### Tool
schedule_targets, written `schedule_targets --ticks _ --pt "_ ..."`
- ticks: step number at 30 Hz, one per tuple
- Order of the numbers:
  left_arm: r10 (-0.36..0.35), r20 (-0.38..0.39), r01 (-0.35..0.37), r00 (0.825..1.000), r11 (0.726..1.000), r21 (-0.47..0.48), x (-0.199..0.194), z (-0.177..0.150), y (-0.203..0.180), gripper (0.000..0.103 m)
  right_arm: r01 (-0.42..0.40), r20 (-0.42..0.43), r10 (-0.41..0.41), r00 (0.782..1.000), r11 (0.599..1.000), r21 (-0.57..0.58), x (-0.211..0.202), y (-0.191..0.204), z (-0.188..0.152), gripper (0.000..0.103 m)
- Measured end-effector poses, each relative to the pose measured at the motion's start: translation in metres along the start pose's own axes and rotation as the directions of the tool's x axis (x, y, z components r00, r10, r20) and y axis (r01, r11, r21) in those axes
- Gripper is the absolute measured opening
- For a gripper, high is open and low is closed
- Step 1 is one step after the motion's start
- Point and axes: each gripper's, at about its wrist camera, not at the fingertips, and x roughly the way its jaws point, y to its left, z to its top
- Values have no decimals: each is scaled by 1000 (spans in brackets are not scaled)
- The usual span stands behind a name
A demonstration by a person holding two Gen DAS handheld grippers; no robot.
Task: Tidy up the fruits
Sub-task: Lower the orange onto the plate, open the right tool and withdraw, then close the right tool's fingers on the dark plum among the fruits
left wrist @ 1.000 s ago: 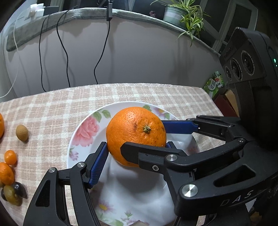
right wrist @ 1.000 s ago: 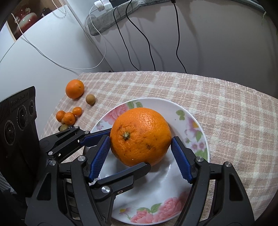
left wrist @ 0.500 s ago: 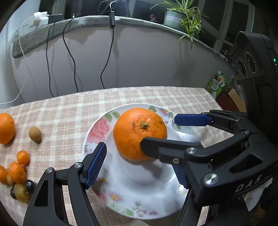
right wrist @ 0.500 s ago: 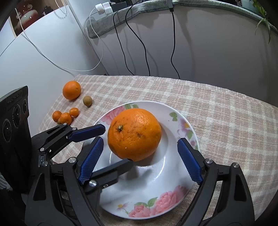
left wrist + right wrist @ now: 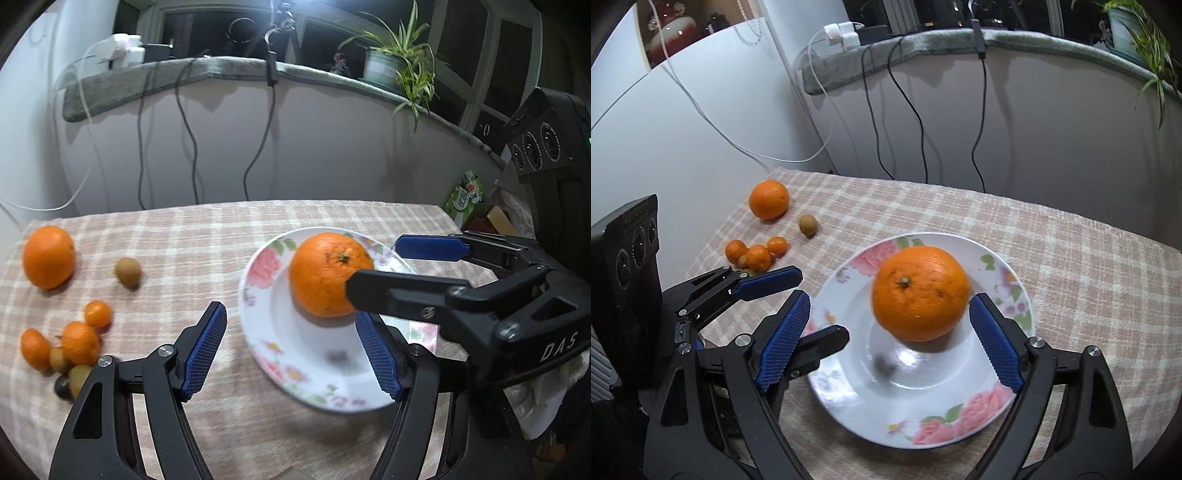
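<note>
A large orange (image 5: 919, 299) (image 5: 325, 273) rests on a white flowered plate (image 5: 960, 369) (image 5: 306, 350) on the checked tablecloth. My right gripper (image 5: 889, 297) (image 5: 375, 264) is open, its blue pads either side of the orange and off its skin. My left gripper (image 5: 289, 312) (image 5: 822, 303) is open over the plate's left rim with nothing between its pads. Left of the plate lie a second orange (image 5: 48, 256) (image 5: 769, 199), a small brown fruit (image 5: 127, 272) (image 5: 808, 224) and a cluster of small tangerines (image 5: 79, 341) (image 5: 757, 254) with some dark little fruits (image 5: 70, 380).
The table ends at a white wall where black cables (image 5: 184, 122) hang from a grey ledge (image 5: 207, 74). A potted plant (image 5: 399, 70) stands on the ledge at the right. A green carton (image 5: 463, 197) sits beyond the table's right edge.
Both grippers opened off the orange and drew back and up. The left one swung leftward, bringing the loose fruits into its view. The orange stayed on the plate.
</note>
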Motion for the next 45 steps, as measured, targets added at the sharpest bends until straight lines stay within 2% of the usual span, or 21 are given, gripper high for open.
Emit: schedule_targets --ticks 12,22,31,34,38,40,42,45 --pt "101 31 -98 994 992 -81 -37 -19 57 72 -29 42 34 999 992 -120 -3 53 2 91" --pt "198 14 -191 980 961 -202 -59 -39 124 72 -72 -20 69 997 979 -193 29 97 3 91" --pt "208 4 -198 978 934 -297 -66 -51 169 63 -113 -78 97 992 964 -239 62 130 2 90" --pt "199 -2 -189 980 928 -320 -66 -53 180 55 -125 -105 102 989 961 -245 75 138 3 83" --pt "191 -6 -182 981 923 -340 -65 -55 191 54 -137 -138 105 985 960 -243 92 144 2 76" --pt "186 -8 -177 983 921 -346 -63 -55 195 50 -140 -155 105 982 961 -237 101 145 1 72" --pt "180 -12 -172 984 921 -349 -61 -55 198 48 -147 -171 109 979 962 -229 107 145 1 64" --pt "168 -18 -164 986 922 -351 -56 -54 202 48 -148 -187 106 977 963 -224 116 146 -1 61"
